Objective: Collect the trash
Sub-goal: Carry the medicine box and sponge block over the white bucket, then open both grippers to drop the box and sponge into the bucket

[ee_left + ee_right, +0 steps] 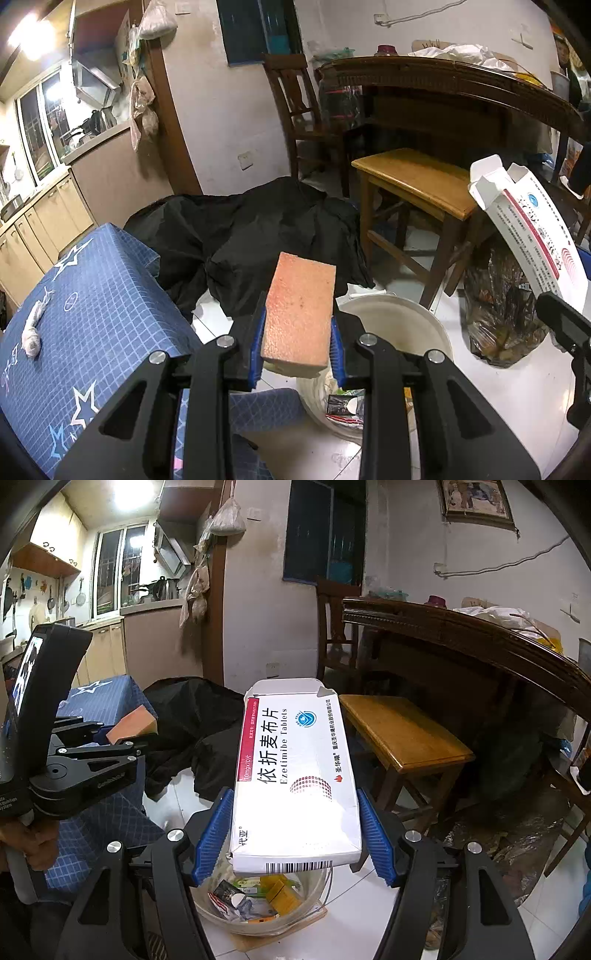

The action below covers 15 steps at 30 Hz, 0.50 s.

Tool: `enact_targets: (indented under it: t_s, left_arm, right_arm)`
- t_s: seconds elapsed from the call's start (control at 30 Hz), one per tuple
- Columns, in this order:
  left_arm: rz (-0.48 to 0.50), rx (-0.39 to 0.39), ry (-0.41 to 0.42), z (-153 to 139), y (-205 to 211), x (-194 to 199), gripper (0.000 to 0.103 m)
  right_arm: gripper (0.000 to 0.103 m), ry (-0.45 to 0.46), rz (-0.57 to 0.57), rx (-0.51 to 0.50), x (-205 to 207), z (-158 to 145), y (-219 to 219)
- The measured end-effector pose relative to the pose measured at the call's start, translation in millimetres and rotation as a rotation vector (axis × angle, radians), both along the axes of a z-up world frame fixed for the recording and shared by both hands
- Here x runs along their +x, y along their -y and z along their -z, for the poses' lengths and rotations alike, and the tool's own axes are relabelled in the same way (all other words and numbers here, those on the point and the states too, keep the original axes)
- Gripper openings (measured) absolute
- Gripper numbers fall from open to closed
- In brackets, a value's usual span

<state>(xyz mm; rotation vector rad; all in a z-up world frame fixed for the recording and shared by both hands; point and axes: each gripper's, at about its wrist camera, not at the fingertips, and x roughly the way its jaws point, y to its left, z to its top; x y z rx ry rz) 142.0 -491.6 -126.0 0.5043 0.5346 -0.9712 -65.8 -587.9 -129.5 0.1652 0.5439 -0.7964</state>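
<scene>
Two grippers hang over a white bucket on the tiled floor, each with something in its grip. The left gripper has its fingers nearly shut, clamped on an orange sponge that sticks out above the bucket's rim. The right gripper holds its fingers about half open, pressed against the sides of a white tablet box. Wrappers and small cartons lie in the bucket. A crumpled tissue rests on the blue-covered bench.
</scene>
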Motion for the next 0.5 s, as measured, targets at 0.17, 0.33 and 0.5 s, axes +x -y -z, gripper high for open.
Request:
enact_targets:
  t_s: [0.17,0.33,0.5]
  left_arm:
    - [-0.001,0.002,-0.001,1,2,-1,0.027]
    - [-0.001,0.008,-0.003,3,3,0,0.027]
    - [0.029,0.04,-0.023,13,7,4,0.027]
  right_arm:
    - [0.067,-0.002,-0.012,0.003,7,0,-1]
    - [0.067,-0.012,-0.031,0.018,13,5,0]
    - [0.067,-0.027,-0.057,0.071,24,20,9]
